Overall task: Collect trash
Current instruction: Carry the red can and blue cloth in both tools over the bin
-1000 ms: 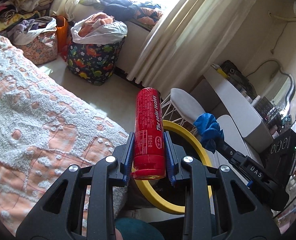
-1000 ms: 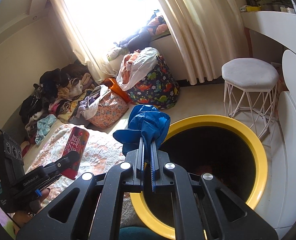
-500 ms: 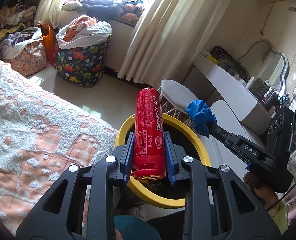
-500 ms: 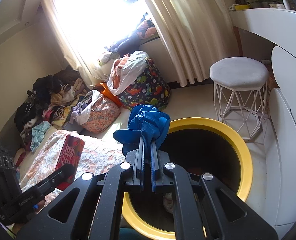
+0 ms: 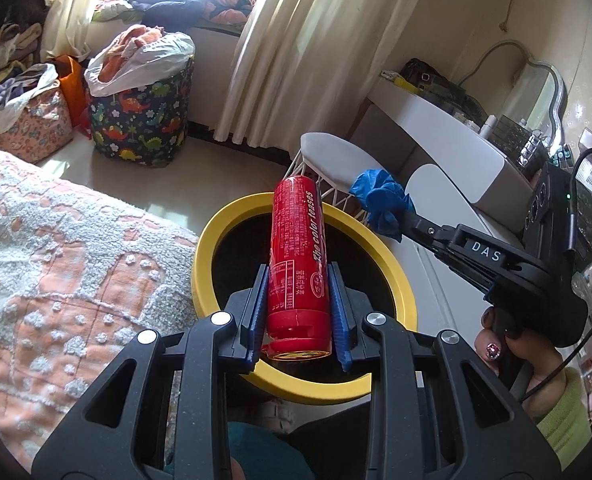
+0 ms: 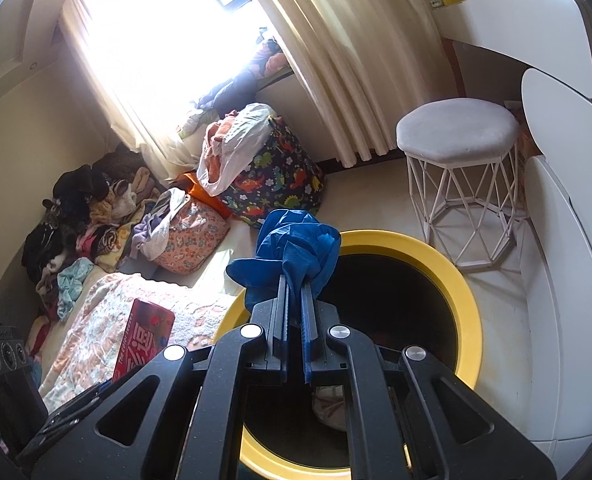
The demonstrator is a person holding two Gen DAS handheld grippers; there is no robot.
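Note:
My left gripper [image 5: 297, 284] is shut on a red cylindrical can [image 5: 297, 264] and holds it above the yellow-rimmed black trash bin [image 5: 216, 224]. My right gripper [image 6: 294, 300] is shut on a crumpled blue glove [image 6: 296, 240] over the bin's near rim [image 6: 465, 312]. The glove also shows in the left wrist view [image 5: 379, 200], at the bin's far right edge. The red can shows in the right wrist view [image 6: 142, 340], at the lower left. Some trash lies inside the bin [image 6: 329, 408].
A bed with a pink and white blanket [image 5: 56, 264] lies left of the bin. A white stool [image 6: 455, 136], a white desk [image 6: 535, 24] and white furniture [image 6: 567, 280] stand to the right. Cloth-filled baskets [image 6: 272, 176] sit by the curtains [image 6: 335, 60].
Both grippers have moved in over the bin. The can now sits above the bin's opening and the glove is nearer its rim. Both grips are unchanged.

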